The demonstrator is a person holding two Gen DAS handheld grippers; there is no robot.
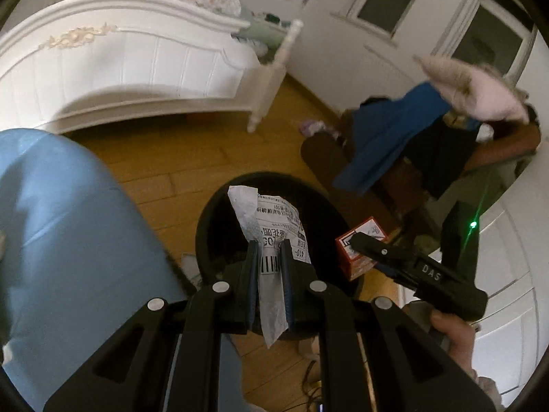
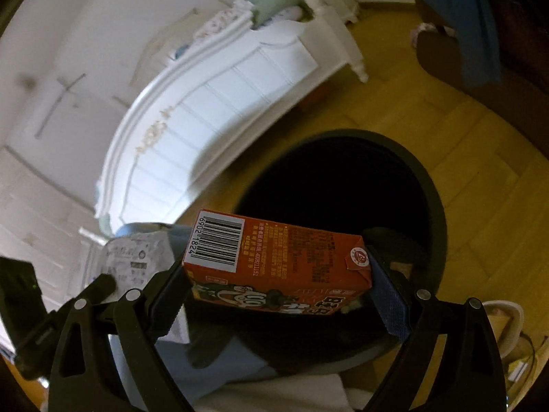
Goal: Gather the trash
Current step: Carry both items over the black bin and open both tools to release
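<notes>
One crumpled paper wrapper (image 1: 271, 240) pinched in left hand-held gripper (image 1: 269, 250); one orange carton (image 2: 278, 261) clamped in right hand-held gripper (image 2: 278, 274), over one round black bin (image 2: 435, 192).

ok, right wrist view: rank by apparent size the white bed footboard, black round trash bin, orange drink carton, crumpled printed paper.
1. white bed footboard
2. black round trash bin
3. orange drink carton, though it sits right at the camera, clamped in the right gripper, so it looks inflated
4. crumpled printed paper, partly hidden

The black bin's (image 2: 435, 206) interior is too dark to read; its near rim hides behind the carton (image 2: 274, 257).
</notes>
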